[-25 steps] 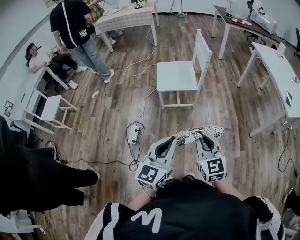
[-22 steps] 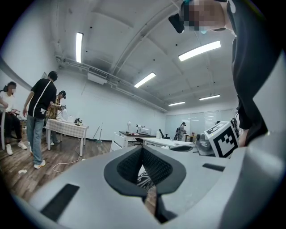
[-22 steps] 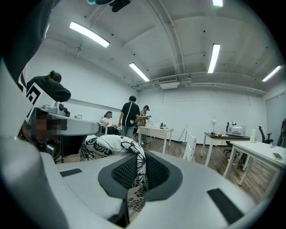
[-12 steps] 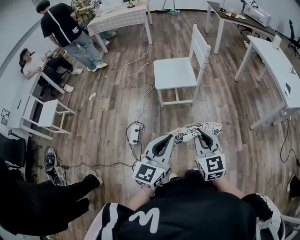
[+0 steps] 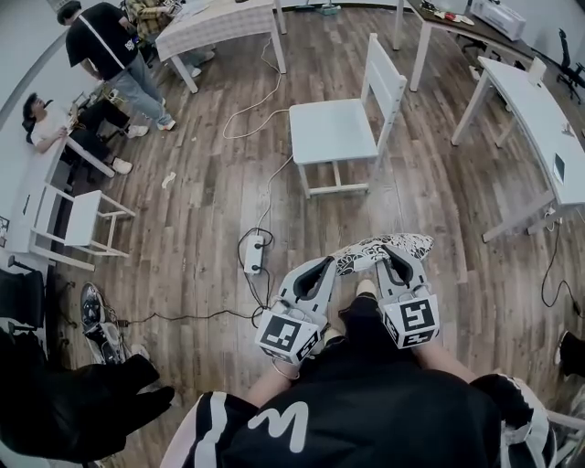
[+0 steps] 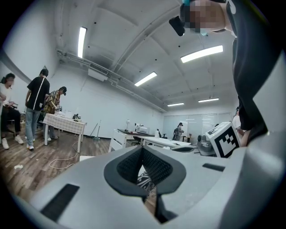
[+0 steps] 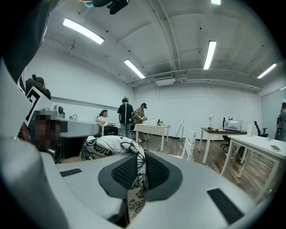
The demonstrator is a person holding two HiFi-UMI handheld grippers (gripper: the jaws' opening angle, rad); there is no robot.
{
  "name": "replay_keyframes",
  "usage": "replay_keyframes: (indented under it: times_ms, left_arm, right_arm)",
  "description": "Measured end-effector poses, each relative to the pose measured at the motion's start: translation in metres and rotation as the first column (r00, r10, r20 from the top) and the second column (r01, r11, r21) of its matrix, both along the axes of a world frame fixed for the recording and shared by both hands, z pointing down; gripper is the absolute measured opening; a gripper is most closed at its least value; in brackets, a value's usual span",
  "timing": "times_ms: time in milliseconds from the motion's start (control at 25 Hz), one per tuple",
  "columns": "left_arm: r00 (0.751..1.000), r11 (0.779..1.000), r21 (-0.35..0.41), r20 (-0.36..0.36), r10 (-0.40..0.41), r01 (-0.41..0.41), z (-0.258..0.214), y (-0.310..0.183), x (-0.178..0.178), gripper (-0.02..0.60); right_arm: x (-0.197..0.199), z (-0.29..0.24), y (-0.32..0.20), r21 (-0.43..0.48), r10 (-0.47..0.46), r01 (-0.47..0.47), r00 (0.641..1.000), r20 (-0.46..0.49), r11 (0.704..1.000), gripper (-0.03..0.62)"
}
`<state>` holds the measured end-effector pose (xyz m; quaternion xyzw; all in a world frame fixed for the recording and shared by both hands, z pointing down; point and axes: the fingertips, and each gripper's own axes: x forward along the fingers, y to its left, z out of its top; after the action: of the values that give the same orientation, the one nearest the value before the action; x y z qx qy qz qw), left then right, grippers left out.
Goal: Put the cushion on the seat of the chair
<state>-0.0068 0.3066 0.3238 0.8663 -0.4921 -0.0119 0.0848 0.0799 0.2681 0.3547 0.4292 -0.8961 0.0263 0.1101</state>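
A black-and-white patterned cushion (image 5: 382, 251) hangs above the wooden floor, stretched between my two grippers. My left gripper (image 5: 334, 266) is shut on its left end, and patterned fabric shows between the pads (image 6: 145, 181). My right gripper (image 5: 397, 260) is shut on the right end, where the cushion (image 7: 114, 145) bulges out to the left of the pads. The white chair (image 5: 331, 128) stands ahead of the cushion, its seat bare and its back to the right. The floor lies open between cushion and chair. The chair (image 7: 191, 142) also shows in the right gripper view.
A power strip (image 5: 253, 254) with trailing cables lies on the floor left of the grippers. White tables (image 5: 539, 119) line the right side, and a checked table (image 5: 215, 20) stands far left. A person (image 5: 105, 46) stands at far left, and a small white stool (image 5: 78, 219) is at left.
Both grippers have sunk slightly with the cushion still held. The chair now sits higher and a little further left in the head view. The dark-clothed person at lower left has drawn back.
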Motion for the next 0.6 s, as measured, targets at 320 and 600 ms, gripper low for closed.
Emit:
replay_keyframes:
  times_ms: [320, 600]
  left_arm:
    - [0.999, 0.999, 0.008, 0.012, -0.050, 0.050, -0.004, -0.052, 0.002, 0.003]
    - [0.996, 0.996, 0.018, 0.014, -0.090, 0.089, -0.005, -0.112, 0.012, 0.003]
  right_arm:
    - [0.000, -0.002, -0.054, -0.004, -0.045, 0.045, 0.999, 0.011, 0.999, 0.032]
    - [0.008, -0.004, -0.115, 0.000, -0.082, 0.082, 0.996, 0.023, 0.997, 0.032]
